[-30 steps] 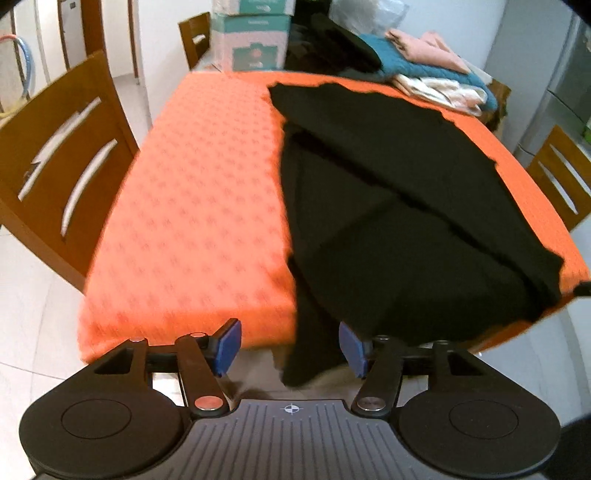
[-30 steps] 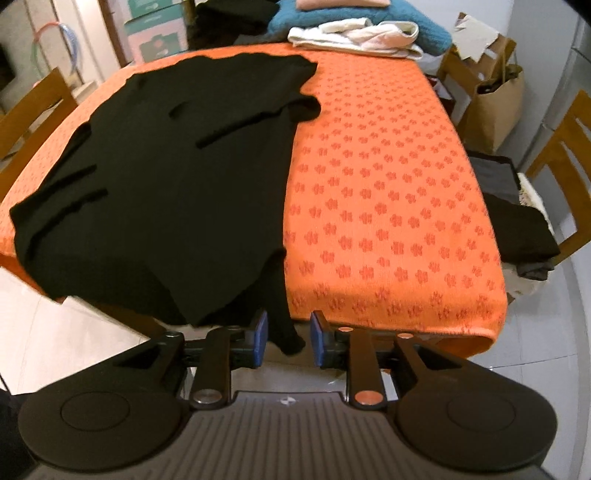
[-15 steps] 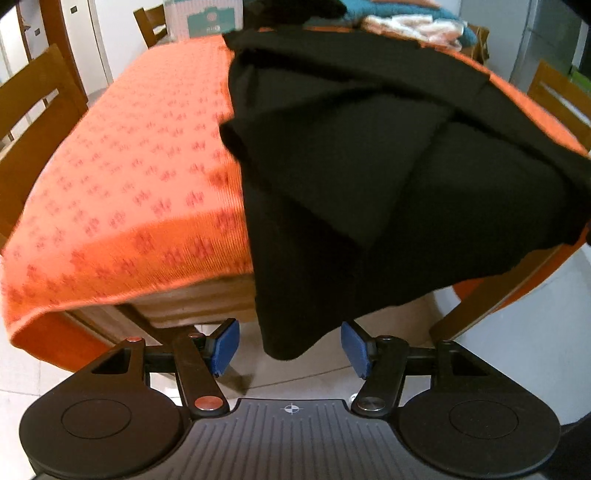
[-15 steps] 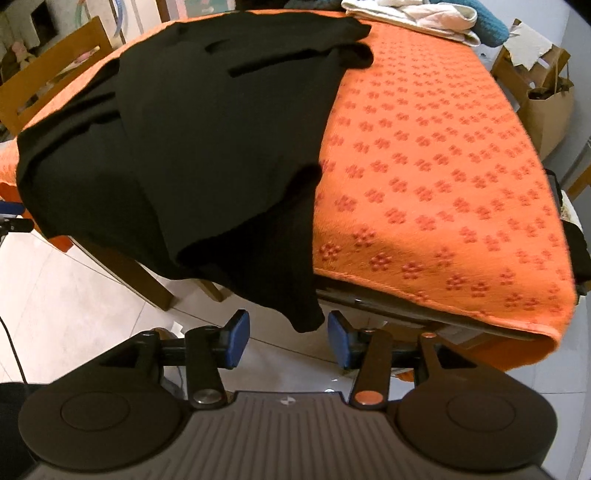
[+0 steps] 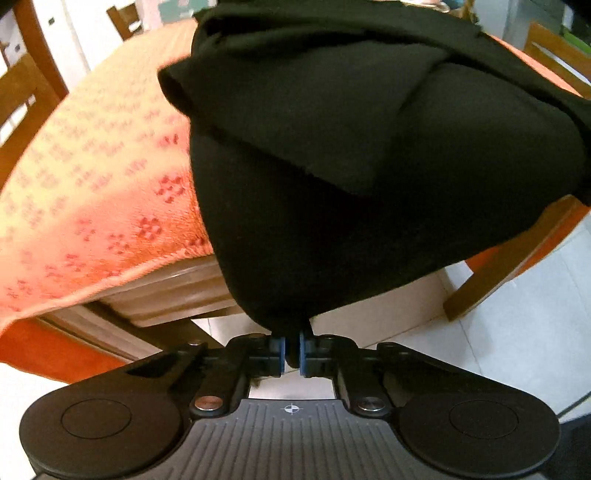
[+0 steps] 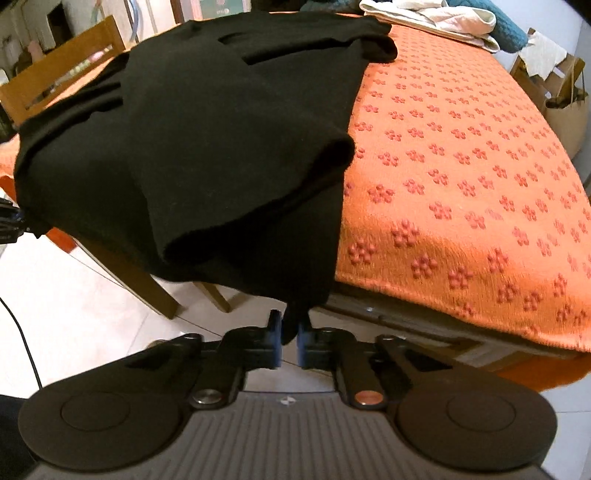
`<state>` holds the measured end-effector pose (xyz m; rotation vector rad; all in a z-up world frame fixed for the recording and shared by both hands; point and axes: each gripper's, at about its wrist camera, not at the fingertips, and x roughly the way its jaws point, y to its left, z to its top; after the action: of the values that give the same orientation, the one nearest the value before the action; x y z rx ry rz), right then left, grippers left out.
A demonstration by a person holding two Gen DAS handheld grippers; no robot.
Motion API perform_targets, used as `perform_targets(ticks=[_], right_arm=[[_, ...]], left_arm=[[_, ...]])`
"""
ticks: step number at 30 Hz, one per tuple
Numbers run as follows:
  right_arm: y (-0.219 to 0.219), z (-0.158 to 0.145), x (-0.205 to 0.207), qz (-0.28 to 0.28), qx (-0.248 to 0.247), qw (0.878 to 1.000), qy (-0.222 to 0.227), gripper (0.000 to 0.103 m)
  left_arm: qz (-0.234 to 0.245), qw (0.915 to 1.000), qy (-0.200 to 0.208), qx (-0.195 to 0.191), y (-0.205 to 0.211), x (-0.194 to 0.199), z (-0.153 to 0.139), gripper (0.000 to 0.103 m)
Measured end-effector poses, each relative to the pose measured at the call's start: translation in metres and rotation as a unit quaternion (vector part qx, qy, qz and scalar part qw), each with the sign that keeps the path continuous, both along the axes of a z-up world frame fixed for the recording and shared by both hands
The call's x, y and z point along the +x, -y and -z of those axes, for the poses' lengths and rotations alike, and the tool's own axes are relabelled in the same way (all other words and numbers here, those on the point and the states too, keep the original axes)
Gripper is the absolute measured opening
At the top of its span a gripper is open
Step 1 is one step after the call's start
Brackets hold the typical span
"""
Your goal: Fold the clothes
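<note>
Where orange flowered cloth (image 6: 461, 155) covers table: black garment (image 6: 221, 147) spread across, near edge hanging off. Pale folded clothes (image 6: 436, 16) far right. Left gripper (image 5: 291, 350) clamped on hanging corner; right gripper (image 6: 289, 341) closing, pinching another hanging corner.

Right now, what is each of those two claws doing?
Left gripper: closed, pinching the black garment hanging off the table edge.
Right gripper: jaws closing on the same garment's other hanging corner.

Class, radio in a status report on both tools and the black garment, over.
Left tool shut on black fabric garment, right tool closing on its other hanging corner. Garment draped over the edge of the orange flower-patterned tablecloth. Nothing in the way.
</note>
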<state>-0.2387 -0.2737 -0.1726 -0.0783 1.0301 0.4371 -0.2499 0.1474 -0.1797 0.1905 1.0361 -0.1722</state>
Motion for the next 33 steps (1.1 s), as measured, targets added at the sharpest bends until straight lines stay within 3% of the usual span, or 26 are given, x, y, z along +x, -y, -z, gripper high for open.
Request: perform_targets(ticks=[10,17,21,26,33], right_arm=[[0.041,-0.063,-0.037,-0.009,0.097,0.995,-0.004,0.007],[0.058,-0.108,-0.030,0.011,0.180,0.983,0.032,0.007],[0.061,-0.128,-0.016,0.041,0.209,0.976,0.053,0.007],[0.058,-0.143,0.013,0.077,0.208,0.972,0.073,0.007],[0.038,-0.137,0.090,0.133,0.170,0.974,0.071,0.007]], left_arm=[[0.020,0.9975,0.000,-0.067,-0.011,-0.038,-0.082,0.008],[-0.010,0.9849,0.046,-0.167,-0.021,-0.033,-0.140,0.008],[-0.034,0.9775,0.065,-0.197,-0.031,-0.010,-0.158,0.008],[-0.046,0.9690,0.085,-0.228,-0.041,0.028,-0.166,0.008],[-0.060,0.9715,0.084,-0.214,-0.046,0.110,-0.161,0.008]])
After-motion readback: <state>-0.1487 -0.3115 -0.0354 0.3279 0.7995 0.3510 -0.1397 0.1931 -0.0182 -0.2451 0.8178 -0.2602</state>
